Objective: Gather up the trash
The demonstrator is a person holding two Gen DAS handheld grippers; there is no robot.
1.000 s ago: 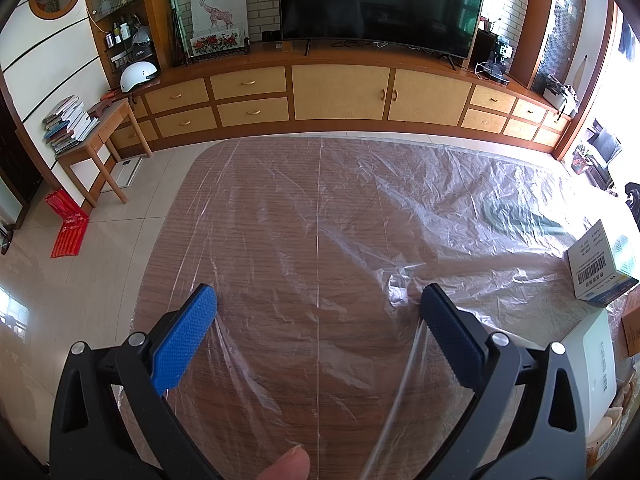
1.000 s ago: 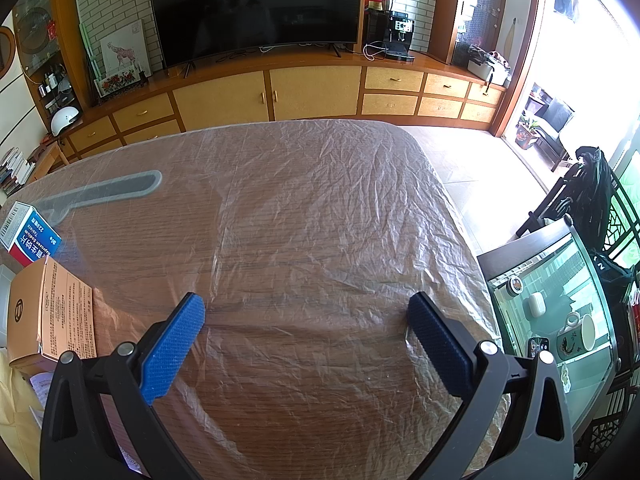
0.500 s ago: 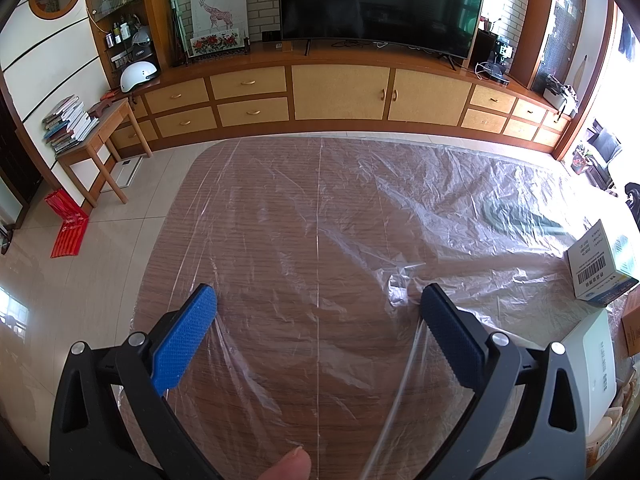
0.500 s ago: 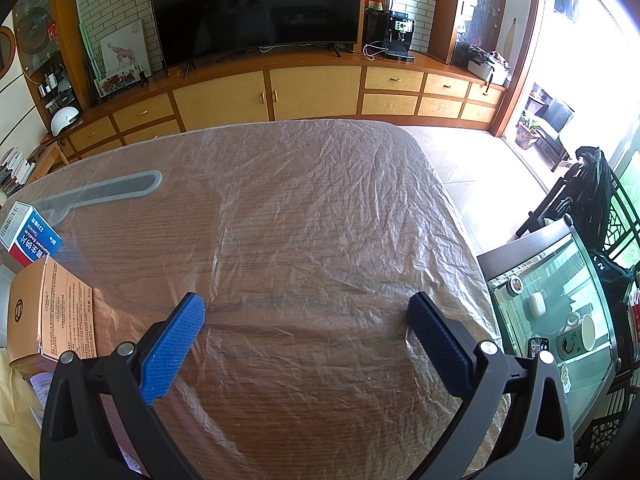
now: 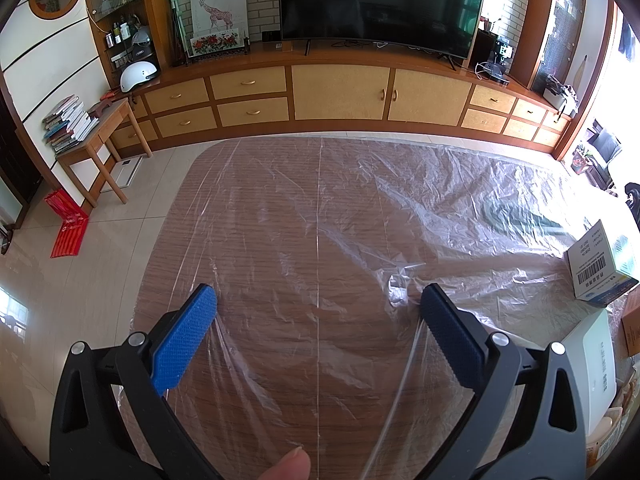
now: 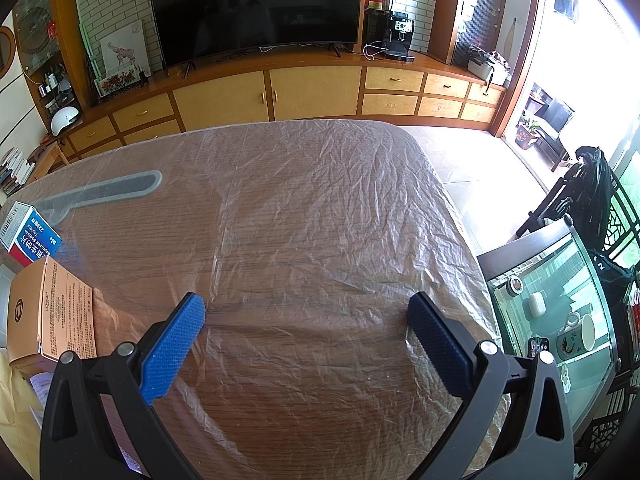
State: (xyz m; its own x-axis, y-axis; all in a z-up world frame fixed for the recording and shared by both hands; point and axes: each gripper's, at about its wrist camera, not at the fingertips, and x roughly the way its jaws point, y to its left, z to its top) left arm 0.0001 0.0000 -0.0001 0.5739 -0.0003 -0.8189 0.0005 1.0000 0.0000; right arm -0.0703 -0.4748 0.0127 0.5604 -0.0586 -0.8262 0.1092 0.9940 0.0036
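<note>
Left claw [image 5: 318, 300] spread wide, nothing between the blue pads, hovering over the tabletop [image 5: 280, 208]. Right claw [image 6: 306, 308] likewise spread wide and empty, over the other end of the same tabletop [image 6: 320, 208]. Wood-grain surface under a crinkled clear plastic sheet [image 5: 460, 184]. Fingertip [image 5: 290, 466] at the bottom edge of the left view.

Trash clustered at one side of the tabletop, clear of both claws:
- White and blue carton with barcode [image 5: 600, 268], lying tilted at the right edge of the left view; same carton [image 6: 28, 232] at the left edge of the right view, closed as far as visible.
- White box [image 5: 596, 364] just below it, near the left claw's right finger; contents not visible.
- Orange-brown printed carton [image 6: 52, 312] near the right claw's left finger, closed; papers [image 6: 38, 396] poking out beneath it.

Grey flat long-handled shape [image 6: 104, 192] lying under the plastic sheet, beyond the cartons.

Off the tabletop to the right: glass-topped side table [image 6: 552, 300] bearing a mug [image 6: 586, 332], a phone [image 6: 538, 346] and small items.
</note>
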